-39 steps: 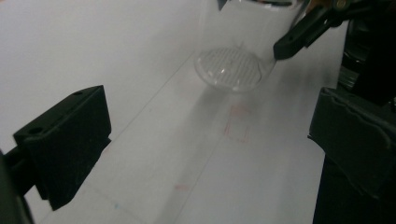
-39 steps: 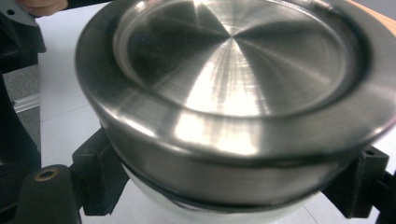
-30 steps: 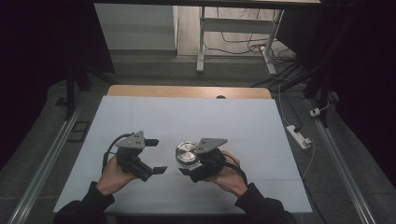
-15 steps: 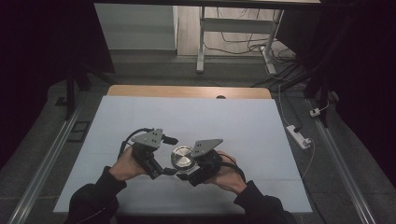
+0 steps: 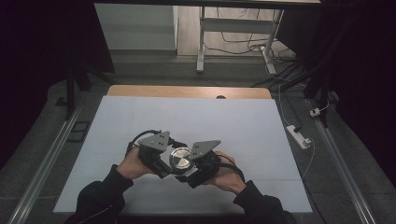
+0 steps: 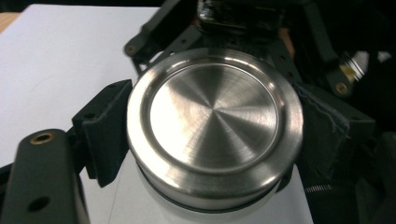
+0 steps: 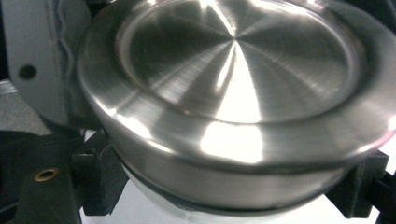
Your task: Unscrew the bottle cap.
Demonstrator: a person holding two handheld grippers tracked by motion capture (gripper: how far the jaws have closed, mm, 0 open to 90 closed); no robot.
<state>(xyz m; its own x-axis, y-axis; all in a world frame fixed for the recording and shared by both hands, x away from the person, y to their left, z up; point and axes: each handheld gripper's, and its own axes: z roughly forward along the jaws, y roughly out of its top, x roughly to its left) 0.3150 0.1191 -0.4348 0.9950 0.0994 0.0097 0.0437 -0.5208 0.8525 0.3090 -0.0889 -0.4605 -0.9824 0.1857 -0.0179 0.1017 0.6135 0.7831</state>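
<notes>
High view – position: you hold the round steel container [image 5: 180,159] low over the near middle of the white table [image 5: 196,116], between your two hands
High view – orientation: its flat lid faces up, so its axis stands upright; a round thing, it has no long side across the table
High view – left gripper [image 5: 164,164]: it comes in from your left, grey three-cornered plate on top, jaws at the container's left flank
High view – right gripper [image 5: 189,171]: it meets the container from your right, its own grey plate tilted over it

Left gripper view – look: brushed metal lid [image 6: 214,122] with fine turned rings, a raised rim around a shallow flat recess, and a thin dark seam under the lid edge
Left gripper view – body: below the lid a pale, smooth wall shows
Left gripper view – grip: the jaws have just been closing and now the black padded fingers [image 6: 106,128] press on both sides of the lid

Right gripper view – look: the lid [image 7: 233,88] fills the upper frame, glossy, with bright streaks fanning from its centre
Right gripper view – grip: your jaws are clamped on the container just under the lid, black pads [image 7: 100,179] against its wall
</notes>
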